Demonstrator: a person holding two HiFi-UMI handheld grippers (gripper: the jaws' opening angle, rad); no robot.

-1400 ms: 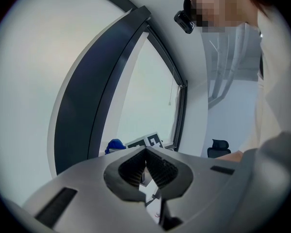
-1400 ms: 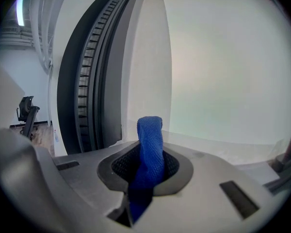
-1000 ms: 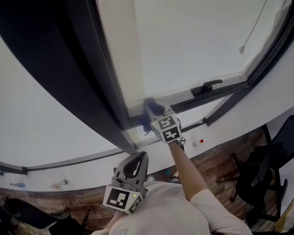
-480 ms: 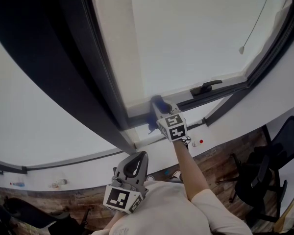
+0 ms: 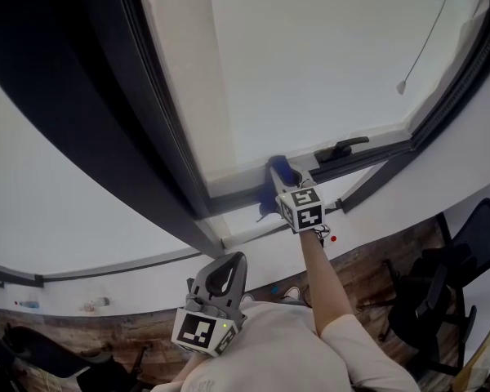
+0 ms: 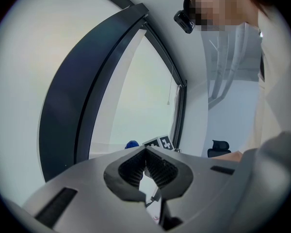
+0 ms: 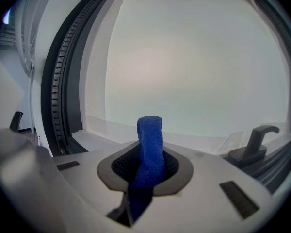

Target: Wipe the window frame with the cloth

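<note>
Right hand-held gripper [image 7: 145, 168], grey moulded plastic with ribbed dark pads, clamped on a blue knitted cloth [image 7: 150, 140]. The cloth was a soft folded strip standing proud of the jaws, apparently touching the lower rail of the dark metal window frame [image 5: 233, 194], just left of the black lever handle [image 5: 341, 148]. Left hand-held gripper [image 6: 146, 168], same make, jaws drawn together on nothing, well below the handle. Risks, as judged: cloth snagging on the handle and dragging out of the pinch, or hard jaw tips scraping the smooth rail if the strip folded over.
</note>
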